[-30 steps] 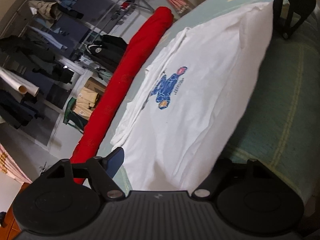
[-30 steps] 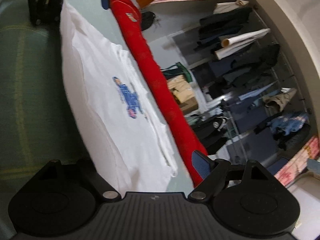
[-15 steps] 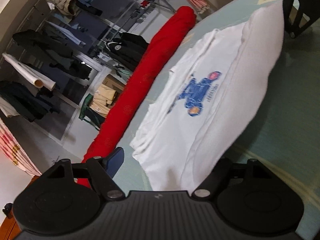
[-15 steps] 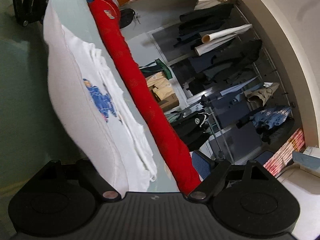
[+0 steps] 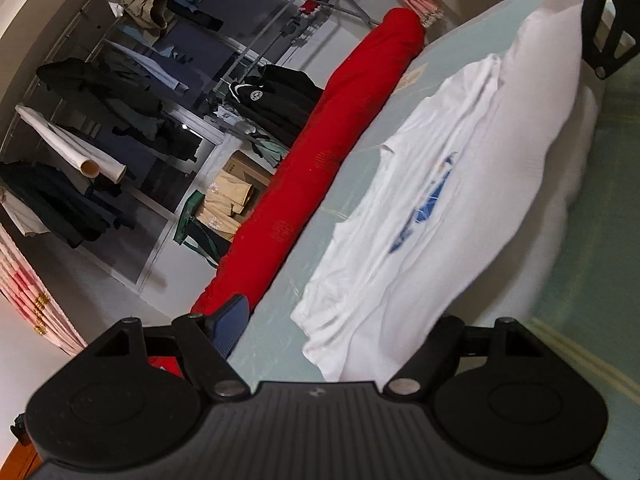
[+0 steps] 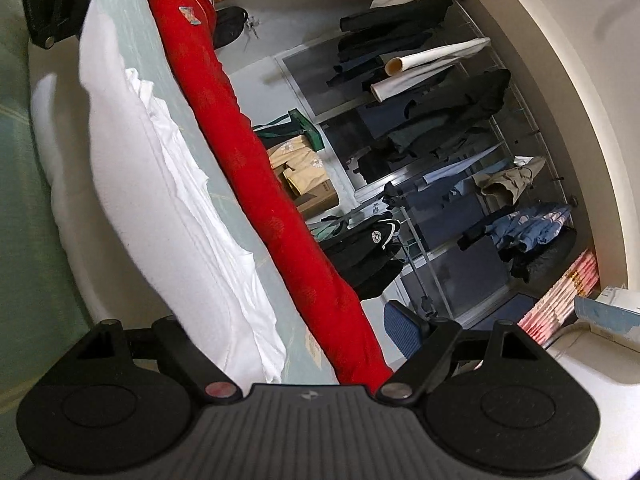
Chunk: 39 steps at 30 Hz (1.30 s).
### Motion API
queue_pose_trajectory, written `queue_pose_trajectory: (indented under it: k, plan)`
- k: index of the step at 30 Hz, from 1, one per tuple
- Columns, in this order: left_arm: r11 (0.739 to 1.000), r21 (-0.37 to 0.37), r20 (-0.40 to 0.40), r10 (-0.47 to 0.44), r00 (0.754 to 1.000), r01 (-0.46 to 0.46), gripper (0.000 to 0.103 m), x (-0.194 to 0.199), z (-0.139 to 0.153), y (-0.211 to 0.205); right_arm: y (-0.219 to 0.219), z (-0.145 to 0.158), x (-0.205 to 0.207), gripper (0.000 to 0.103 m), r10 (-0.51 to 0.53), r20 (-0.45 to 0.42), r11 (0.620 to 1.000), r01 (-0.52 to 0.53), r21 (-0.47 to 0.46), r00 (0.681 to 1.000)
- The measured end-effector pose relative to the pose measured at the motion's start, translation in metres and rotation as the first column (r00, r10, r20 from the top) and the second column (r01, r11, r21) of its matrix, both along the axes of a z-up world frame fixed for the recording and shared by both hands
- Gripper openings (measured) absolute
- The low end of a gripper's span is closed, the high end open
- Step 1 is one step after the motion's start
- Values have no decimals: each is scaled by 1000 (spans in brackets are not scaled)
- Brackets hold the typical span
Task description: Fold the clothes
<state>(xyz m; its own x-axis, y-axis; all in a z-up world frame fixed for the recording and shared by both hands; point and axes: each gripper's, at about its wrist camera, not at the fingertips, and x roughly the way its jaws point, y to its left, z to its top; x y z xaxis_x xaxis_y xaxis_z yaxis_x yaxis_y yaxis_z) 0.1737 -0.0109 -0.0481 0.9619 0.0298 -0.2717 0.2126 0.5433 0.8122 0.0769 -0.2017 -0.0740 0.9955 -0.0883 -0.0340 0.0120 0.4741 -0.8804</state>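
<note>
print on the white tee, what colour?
Mostly blue, on the white T-shirt; the print is half hidden by the fold. Shows best in the left wrist view.

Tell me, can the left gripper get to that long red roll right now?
Probably yes. The red roll lies just ahead of the left gripper, right by its blue pad, with nothing between them. But the white shirt hangs lifted at the gripper's other side, so it might get dragged along.

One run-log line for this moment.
step: mid-fold | left tongs: open | right tongs: open | white T-shirt with blue print: raised fold spans both | long red fabric roll: alongside
</note>
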Motion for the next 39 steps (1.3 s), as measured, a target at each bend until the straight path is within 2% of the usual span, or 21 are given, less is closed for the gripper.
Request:
queue_pose_trajectory:
  k: [13, 24, 32, 37, 39]
  plan:
    - [1000, 14, 8, -20, 1000, 20, 78, 81, 3, 1, -4, 9, 77, 86, -16, 0, 1000, 16, -21, 1000]
    - [999, -32, -50, 0, 999, -1, 78, 148, -6, 3, -6, 3, 144, 87, -28, -44, 999, 27, -24, 999]
    - [999, -46, -141, -14, 990, 8, 78, 177, -28, 9, -12, -11, 186, 87, -9, -177, 999, 15, 35, 984]
    - [998, -65, -196, -36, 980, 24, 79, 191, -27, 12, -25, -8, 203, 87, 27, -307, 987, 23, 158, 951]
    - [997, -78, -241, -46, 970, 27, 78, 197, -21, 14, -31, -3, 209, 87, 49, -358, 980, 25, 199, 932]
